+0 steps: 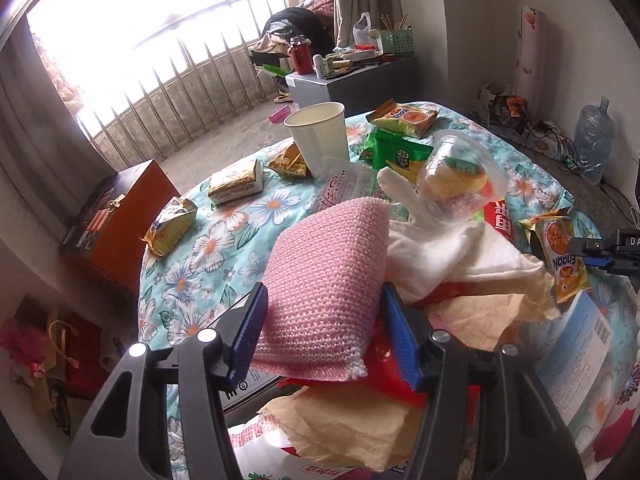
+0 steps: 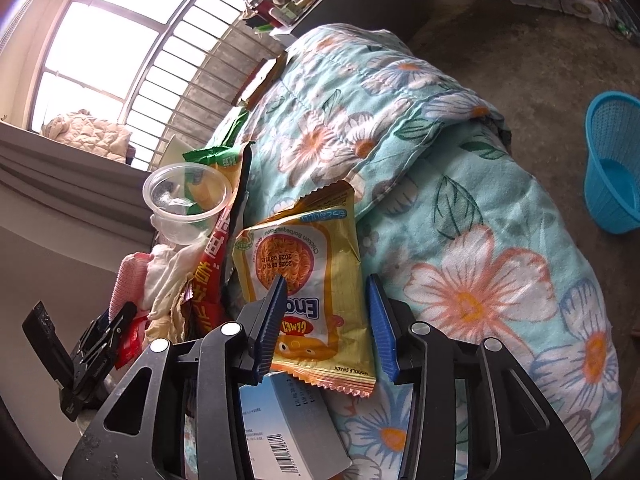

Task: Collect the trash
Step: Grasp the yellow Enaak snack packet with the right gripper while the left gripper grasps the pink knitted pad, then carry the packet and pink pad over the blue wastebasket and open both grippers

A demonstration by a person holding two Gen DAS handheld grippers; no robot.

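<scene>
A pink knitted scouring pad [image 1: 324, 276] is tilted up over a heap of wrappers, and my left gripper [image 1: 323, 290] is shut on it, both blue pads against its sides. My right gripper [image 2: 327, 280] straddles a yellow noodle snack packet [image 2: 308, 256]. Its left pad overlaps the packet, while a thin gap shows at the right pad, so it is open. The same packet [image 1: 560, 256] stands on edge at the right of the left wrist view, beside the right gripper [image 1: 600, 250]. The left gripper [image 2: 100, 336] appears low at the left of the right wrist view.
On the floral quilt [image 1: 224, 248] lie a paper cup [image 1: 318, 132], a clear plastic cup [image 1: 460, 172], a white glove [image 1: 440, 248], crumpled paper [image 1: 344, 428] and several snack packets. A blue basket [image 2: 612, 168] stands on the floor. A brown box [image 1: 116, 220] is at the left.
</scene>
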